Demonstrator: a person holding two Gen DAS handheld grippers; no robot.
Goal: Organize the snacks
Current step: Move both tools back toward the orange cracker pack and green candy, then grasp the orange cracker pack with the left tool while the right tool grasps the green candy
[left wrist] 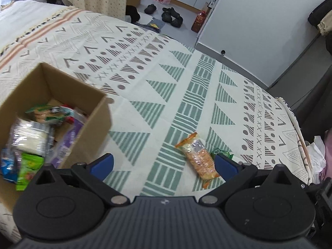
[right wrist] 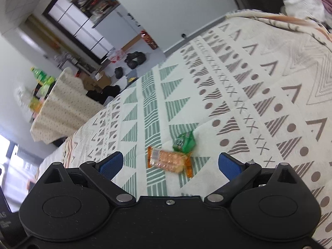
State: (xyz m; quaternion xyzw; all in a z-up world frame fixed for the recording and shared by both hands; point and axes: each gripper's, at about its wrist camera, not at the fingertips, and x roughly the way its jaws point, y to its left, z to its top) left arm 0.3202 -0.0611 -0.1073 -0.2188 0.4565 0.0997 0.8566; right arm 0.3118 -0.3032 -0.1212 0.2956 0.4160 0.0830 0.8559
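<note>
- While both tools hang above the patterned bedspread (left wrist: 166, 95), two snack packets lie loose on it — one orange cracker packet (left wrist: 197, 157) and one small green packet (left wrist: 223, 151), touching each other at one end.
- The left gripper (left wrist: 164, 167) has its two blue fingers spread wide, released and holding nothing; in its view the cracker packet lies just before the right finger, and the green packet is half hidden behind that finger.
- The right gripper (right wrist: 170, 167) is likewise released, its two blue pads (right wrist: 111, 165) far apart; the cracker packet (right wrist: 169, 161) sits between them in its view, on a green-striped band of the cloth, with the green packet (right wrist: 184, 142) just beyond it.
- One cardboard box (left wrist: 91, 122) stands on the bedspread near its left edge in the left wrist view, flaps up, well apart from the two loose packets.
- Inside the box lie several packets in a heap — a white one, a purple one, a bright green one, a blue one and a green-and-orange one can be told apart; an exact count cannot be made through the blur.
- Beyond the far edge of the bed, on the floor, lie dark shoes (left wrist: 172, 16), at least three.
</note>
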